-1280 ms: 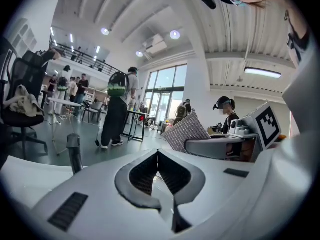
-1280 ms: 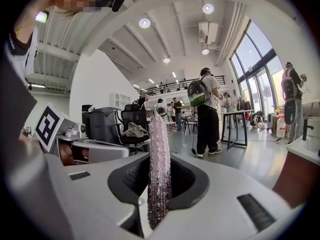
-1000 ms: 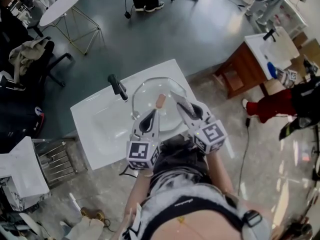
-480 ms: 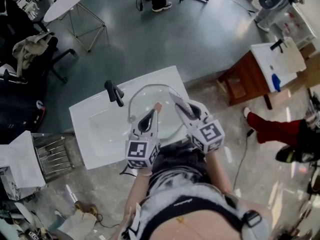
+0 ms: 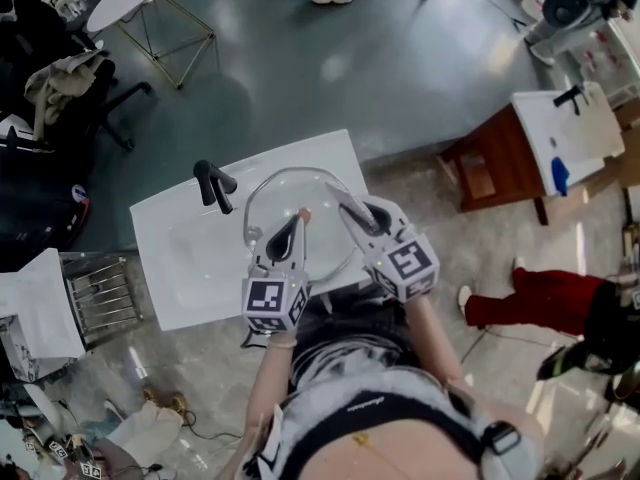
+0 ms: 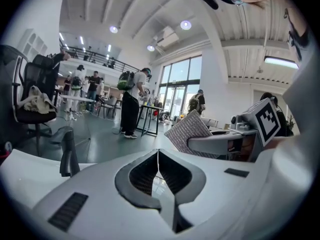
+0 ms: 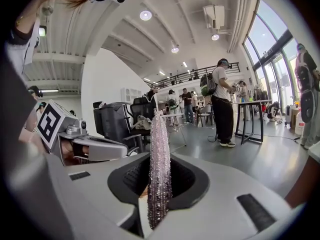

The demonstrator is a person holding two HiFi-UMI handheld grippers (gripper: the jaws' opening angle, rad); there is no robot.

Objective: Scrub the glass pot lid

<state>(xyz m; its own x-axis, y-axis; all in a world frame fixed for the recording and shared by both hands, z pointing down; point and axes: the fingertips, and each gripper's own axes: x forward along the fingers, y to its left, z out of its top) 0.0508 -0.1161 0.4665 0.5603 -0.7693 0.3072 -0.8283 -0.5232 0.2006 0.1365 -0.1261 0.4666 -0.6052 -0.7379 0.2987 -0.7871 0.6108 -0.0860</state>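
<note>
The glass pot lid (image 5: 318,256) lies over the basin of the white sink (image 5: 170,258), its tan knob (image 5: 302,213) up. My left gripper (image 5: 289,228) is shut just short of the knob; in the left gripper view (image 6: 158,156) its pads meet and nothing shows between them. My right gripper (image 5: 345,211) hangs over the lid's right half, shut on a silvery glittering scouring pad (image 7: 160,154). That pad stands upright in the jaws and also shows in the left gripper view as a grey woven pad (image 6: 189,130).
A black faucet (image 5: 212,185) stands at the sink's back left. A metal rack (image 5: 98,303) sits left of the sink, and a wooden stand (image 5: 490,168) with a second basin is at the right. People stand in the hall beyond.
Both grippers have edged forward over the lid toward the knob. The lid has kept its place in the sink. The view has shifted a little.
</note>
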